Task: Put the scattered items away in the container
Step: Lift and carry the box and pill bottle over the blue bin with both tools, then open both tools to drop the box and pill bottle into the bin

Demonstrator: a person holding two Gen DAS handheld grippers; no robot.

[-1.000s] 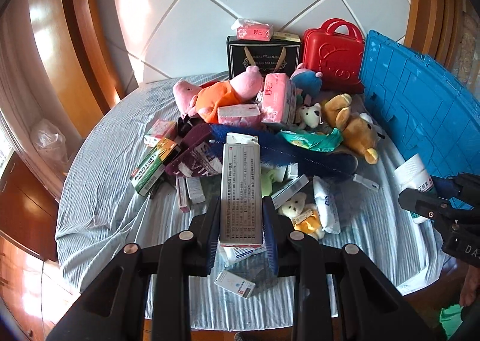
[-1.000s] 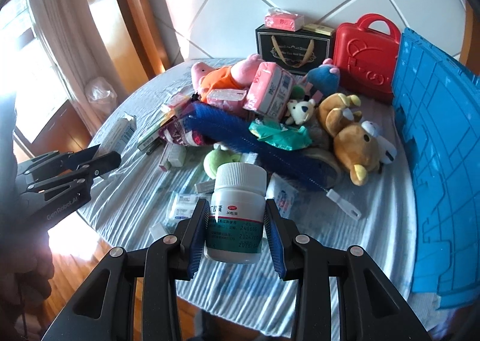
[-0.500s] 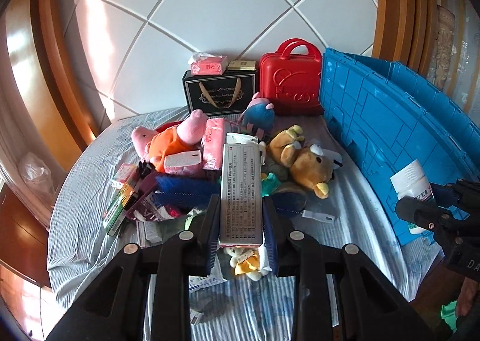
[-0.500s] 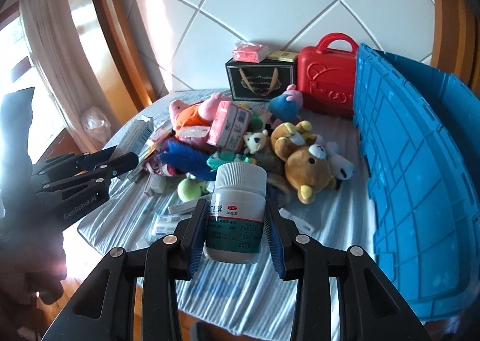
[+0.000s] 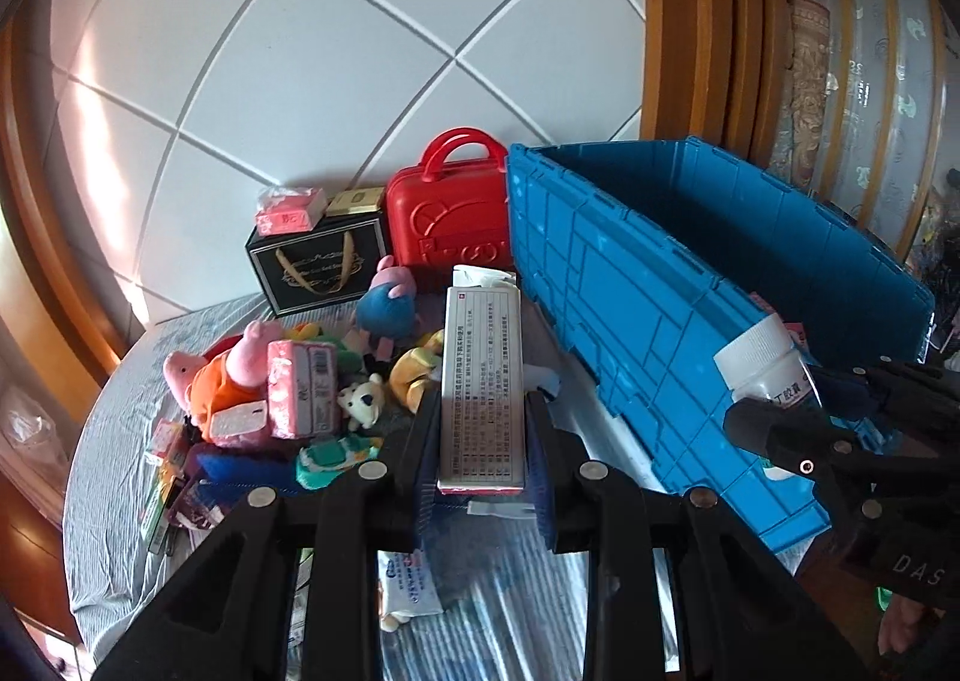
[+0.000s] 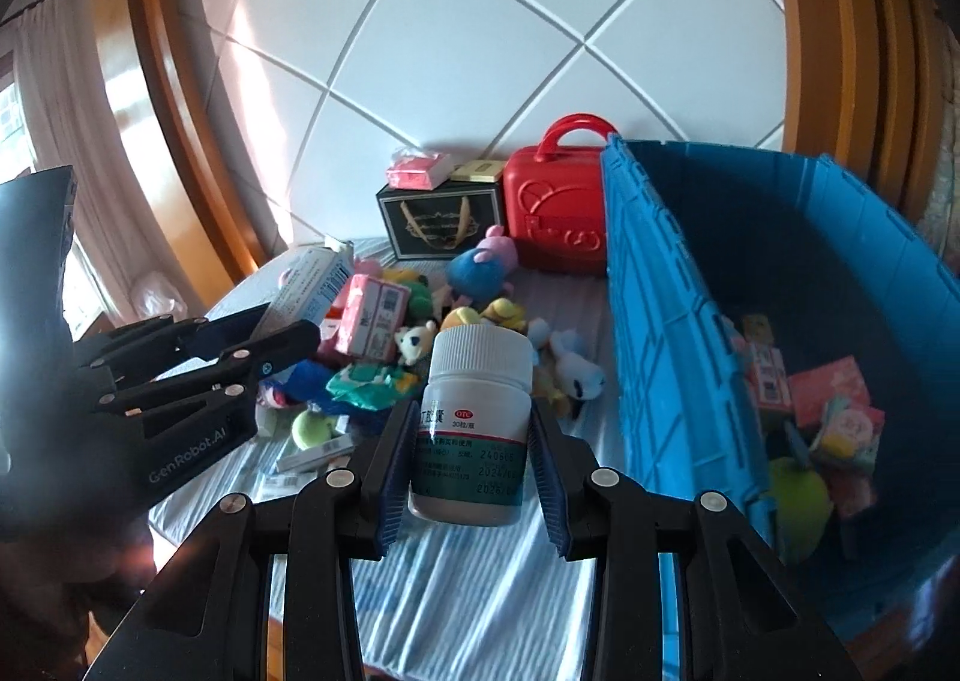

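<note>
The long medicine box [image 5: 482, 384] points away, lengthwise, clamped in the left gripper [image 5: 482, 453]. The right gripper [image 6: 470, 462] clamps an upright pill bottle [image 6: 474, 423] left of the blue crate [image 6: 672, 357].

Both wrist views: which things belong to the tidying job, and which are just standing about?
Job:
- medicine box in left claw
- pill bottle in right claw
- blue crate
- scattered plush toys

Standing about:
- red case
- black gift bag

Crate [image 6: 672, 357] at the tabletop's [image 6: 480, 579] right; toy pile [image 6: 420, 345] to its left; suitcase [image 6: 555, 213] and gift bag [image 6: 441, 222] behind the pile.
</note>
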